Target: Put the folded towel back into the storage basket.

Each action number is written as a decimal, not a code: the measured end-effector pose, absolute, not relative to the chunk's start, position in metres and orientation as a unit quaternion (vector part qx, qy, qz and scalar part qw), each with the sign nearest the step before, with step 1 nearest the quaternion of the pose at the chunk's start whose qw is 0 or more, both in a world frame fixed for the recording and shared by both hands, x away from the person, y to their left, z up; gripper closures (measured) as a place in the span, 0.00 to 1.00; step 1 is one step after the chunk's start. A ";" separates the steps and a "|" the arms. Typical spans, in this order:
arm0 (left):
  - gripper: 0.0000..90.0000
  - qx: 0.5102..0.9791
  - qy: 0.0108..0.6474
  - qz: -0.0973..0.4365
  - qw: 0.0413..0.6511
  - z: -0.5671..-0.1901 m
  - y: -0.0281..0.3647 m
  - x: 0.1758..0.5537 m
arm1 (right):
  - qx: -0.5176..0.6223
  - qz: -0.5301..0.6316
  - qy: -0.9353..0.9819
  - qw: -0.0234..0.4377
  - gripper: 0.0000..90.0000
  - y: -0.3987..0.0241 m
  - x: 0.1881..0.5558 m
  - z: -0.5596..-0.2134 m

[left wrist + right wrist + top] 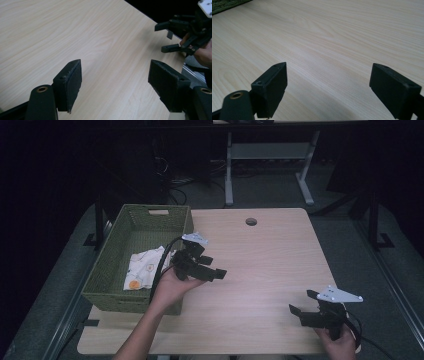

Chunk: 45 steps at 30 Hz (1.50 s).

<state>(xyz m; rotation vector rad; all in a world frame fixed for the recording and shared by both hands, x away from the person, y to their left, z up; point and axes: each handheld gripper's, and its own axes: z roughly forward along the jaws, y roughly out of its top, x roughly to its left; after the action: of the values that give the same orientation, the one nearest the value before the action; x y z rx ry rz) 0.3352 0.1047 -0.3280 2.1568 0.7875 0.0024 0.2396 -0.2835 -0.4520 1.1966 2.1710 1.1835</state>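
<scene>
A: Left gripper (212, 267) state?
B: Jaws were spread wide, nothing held. It was seen above the table (270, 255), just beside the green basket (112, 270).
A: Cloth?
B: The patterned cloth (142, 267) was seen lying inside the basket, near its right wall.
A: Right gripper (302, 307)?
B: Jaws were also wide apart and empty, near the table's front right corner, well apart from the left one.

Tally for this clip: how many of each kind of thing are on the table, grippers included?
Grippers: 2, the left gripper and the right gripper, both open and holding nothing
Green woven basket: 1
White printed cloth, lying inside the basket: 1
Total: 4
</scene>
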 end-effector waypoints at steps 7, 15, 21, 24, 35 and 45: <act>0.30 0.857 0.304 -0.011 0.416 -0.334 0.096 0.330 | 0.428 0.421 0.774 0.198 0.16 -0.284 0.239 -0.451; 0.30 0.860 0.305 -0.012 0.409 -0.347 0.087 0.326 | 0.429 0.420 0.775 0.196 0.16 -0.284 0.240 -0.452; 0.30 0.860 0.303 -0.006 0.410 -0.353 0.083 0.321 | 0.429 0.419 0.776 0.195 0.16 -0.283 0.240 -0.452; 0.29 0.862 0.302 -0.004 0.406 -0.355 0.080 0.318 | 0.427 0.419 0.777 0.196 0.16 -0.283 0.240 -0.452; 0.28 0.862 0.302 -0.013 0.407 -0.369 0.070 0.310 | 0.423 0.418 0.779 0.197 0.16 -0.280 0.239 -0.452; 0.28 0.860 0.298 -0.019 0.413 -0.385 0.067 0.298 | 0.422 0.415 0.782 0.196 0.16 -0.280 0.240 -0.452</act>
<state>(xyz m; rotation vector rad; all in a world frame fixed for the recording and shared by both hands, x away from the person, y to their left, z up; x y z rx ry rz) 0.2976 0.0669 -0.3846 2.1634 0.7503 -0.0484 0.2397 -0.2795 -0.4525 1.1820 2.1913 1.1619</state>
